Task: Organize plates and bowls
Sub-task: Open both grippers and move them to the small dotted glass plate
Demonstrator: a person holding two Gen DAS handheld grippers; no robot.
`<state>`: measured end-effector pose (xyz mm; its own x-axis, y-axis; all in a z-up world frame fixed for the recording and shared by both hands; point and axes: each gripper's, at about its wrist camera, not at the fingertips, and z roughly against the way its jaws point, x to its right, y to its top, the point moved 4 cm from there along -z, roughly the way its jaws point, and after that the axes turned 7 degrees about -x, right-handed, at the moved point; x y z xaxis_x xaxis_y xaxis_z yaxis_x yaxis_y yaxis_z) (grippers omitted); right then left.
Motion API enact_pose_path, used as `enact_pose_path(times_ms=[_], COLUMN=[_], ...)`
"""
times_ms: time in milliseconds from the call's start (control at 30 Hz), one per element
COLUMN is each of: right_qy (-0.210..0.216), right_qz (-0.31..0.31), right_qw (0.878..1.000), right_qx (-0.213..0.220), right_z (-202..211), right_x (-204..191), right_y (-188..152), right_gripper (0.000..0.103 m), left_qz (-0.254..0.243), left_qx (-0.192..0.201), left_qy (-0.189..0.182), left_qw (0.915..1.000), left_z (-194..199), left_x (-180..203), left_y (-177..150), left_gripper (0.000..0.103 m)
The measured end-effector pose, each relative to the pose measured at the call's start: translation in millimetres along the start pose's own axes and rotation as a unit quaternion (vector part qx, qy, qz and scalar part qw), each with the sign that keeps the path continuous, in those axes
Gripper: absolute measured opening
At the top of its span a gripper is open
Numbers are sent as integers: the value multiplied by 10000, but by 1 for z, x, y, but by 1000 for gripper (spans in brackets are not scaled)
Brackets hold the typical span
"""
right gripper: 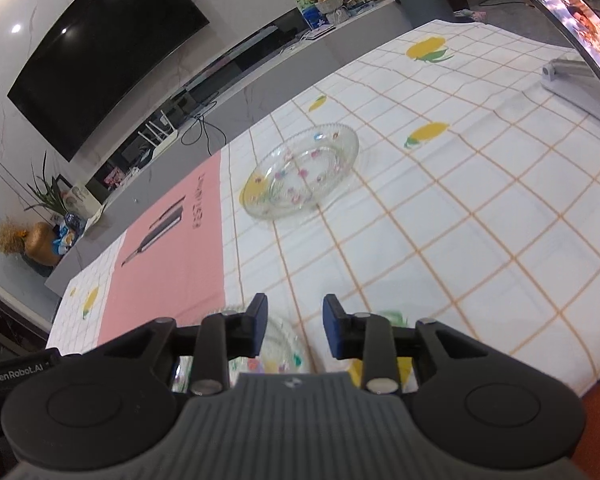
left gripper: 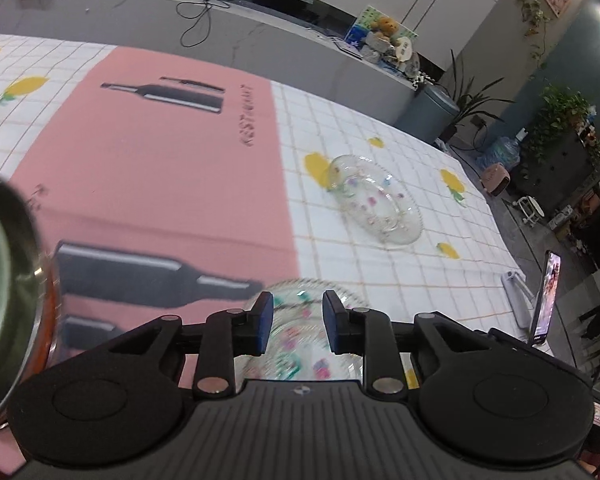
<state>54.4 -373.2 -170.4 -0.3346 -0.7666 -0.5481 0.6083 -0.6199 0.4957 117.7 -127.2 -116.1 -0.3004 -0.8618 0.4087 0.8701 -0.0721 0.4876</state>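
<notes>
Your fingers first: the left gripper (left gripper: 296,322) stands part open with its blue pads (left gripper: 265,322) clear of everything, and a glass plate (left gripper: 300,340) lies on the cloth below the gap, blurred, so I judge it loose rather than held. The right gripper (right gripper: 294,326) is likewise part open and has hold of nothing; that near glass plate (right gripper: 276,350) sits just under and left of its fingers.

Largest down, here is where you stand. The table (left gripper: 380,128) wears a checked cloth with lemons, and a pink mat (left gripper: 160,160) covers its left-centre. At the near left edge of the left view you have a stack of bowls (left gripper: 8,280), a green one nested in a metal one; how many lie beneath is hard to tell at that blurred edge. That pile looks like the finished part.

What remains: a second glass plate (right gripper: 300,172) still lies alone further out, right of the mat, well apart from both the bowls and the near plate. The two plates are not yet stacked, so I judge you roughly midway.
</notes>
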Motion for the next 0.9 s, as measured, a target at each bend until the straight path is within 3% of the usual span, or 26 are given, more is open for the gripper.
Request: enact_pose_path(times_ms=[333,433,533,600,733,900], right_qy=[-101,-105,-177,-203,-210,-218], right_qz=[-38,-187,-282,-328,-386,-445], right_qw=[9996,9994,9991,9991,9990,9988], right_qx=[273,268,259,194,104,-47], right_z=[-16,-25,-36,-44,-61,-85], right_x=[11,20,28,33,38,43], right_y=[43,55,69,79,97,115], right_gripper=[38,39,43,46,73,73], left_qz=[-7,121,100,143,227,221], left_qx=[-27,-56,-63,-52,-12,-50], left_qy=[-131,-224,-221,-195,-89,193], left_qw=[9999,9997,9997,9997,9997,9996], left_z=[-34,-49,-68,-80,-103,-130], left_x=[33,40,46,47,41,25], left_y=[36,49,60,67,81,94], left_gripper=[30,43,46,46,57,59])
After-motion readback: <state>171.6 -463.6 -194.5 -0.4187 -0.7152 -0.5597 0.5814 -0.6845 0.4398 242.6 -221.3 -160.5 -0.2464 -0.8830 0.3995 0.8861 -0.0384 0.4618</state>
